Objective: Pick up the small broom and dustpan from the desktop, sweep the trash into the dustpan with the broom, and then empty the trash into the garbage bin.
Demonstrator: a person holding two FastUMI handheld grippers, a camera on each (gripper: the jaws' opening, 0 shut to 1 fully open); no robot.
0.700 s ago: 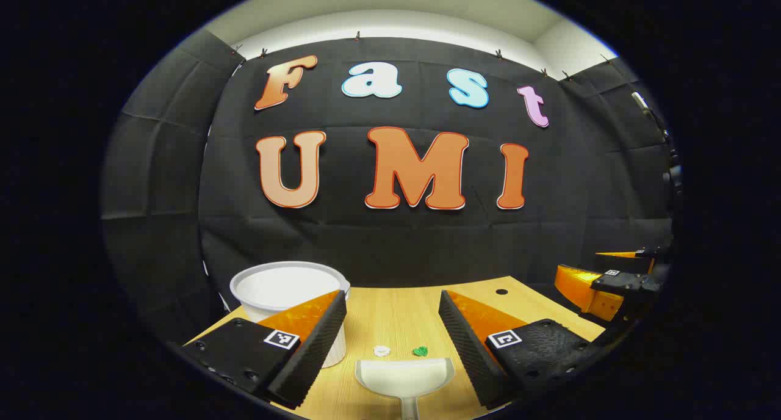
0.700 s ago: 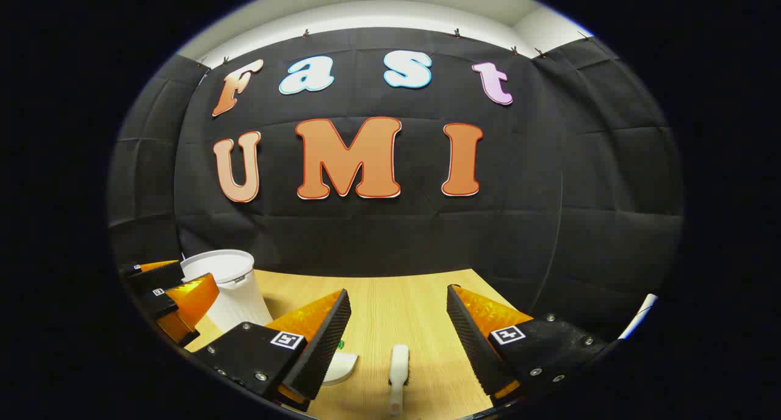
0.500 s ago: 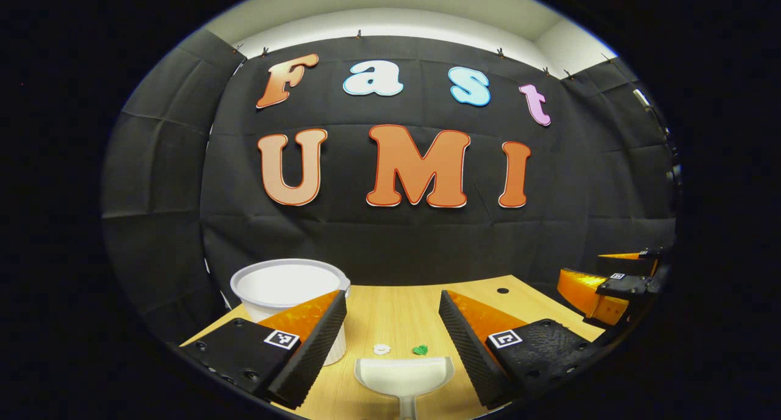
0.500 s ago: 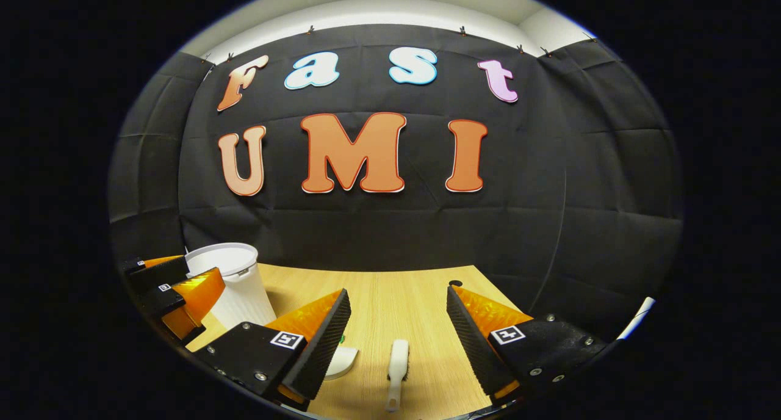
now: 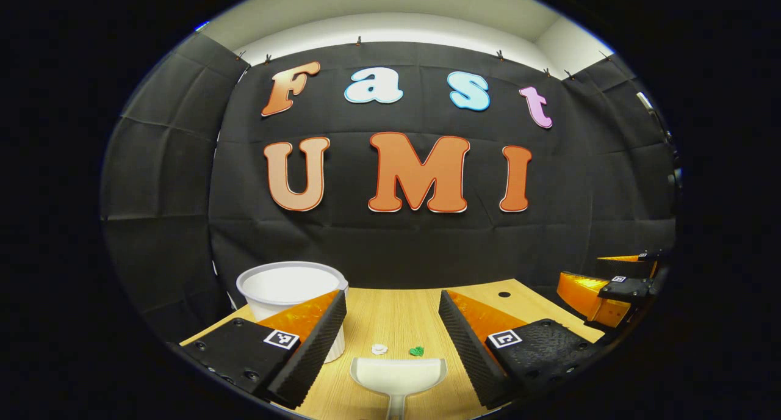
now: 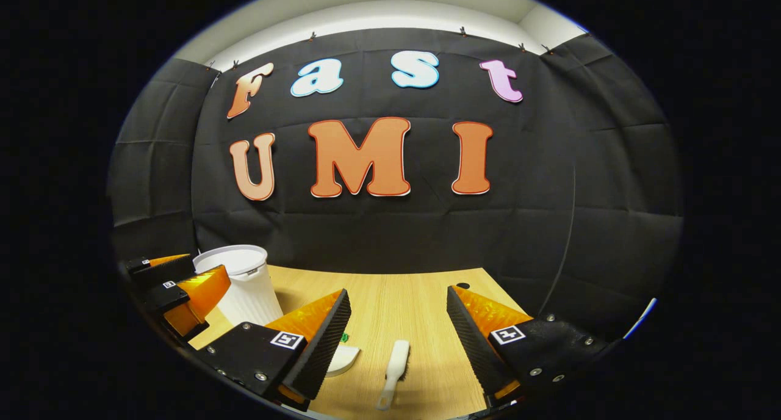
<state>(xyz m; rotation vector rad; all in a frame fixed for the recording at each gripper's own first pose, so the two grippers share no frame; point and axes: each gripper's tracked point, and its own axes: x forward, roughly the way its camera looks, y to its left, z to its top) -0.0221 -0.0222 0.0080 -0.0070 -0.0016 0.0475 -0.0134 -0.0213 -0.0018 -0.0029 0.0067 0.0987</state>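
The bin [image 5: 291, 290] stands far left on the desk [image 5: 390, 313]. The dustpan [image 5: 398, 374] lies between the left gripper [image 5: 392, 322]'s wide-apart jaws, trash [image 5: 398, 350] just beyond its lip. It looks light, rigid plastic: grip the handle. The broom [image 6: 395, 364], likewise light, lies under the right gripper [image 6: 398, 322], jaws apart; grip its handle, clear of bristles.

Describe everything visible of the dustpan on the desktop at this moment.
The dustpan is white, apparently plastic, with a wide shallow scoop and a narrow handle running toward the camera. It lies flat on the wooden desktop, mouth facing two bits of trash: a white scrap and a green scrap just beyond its lip. It sits between the left gripper's open jaws, untouched. The scoop looks empty.
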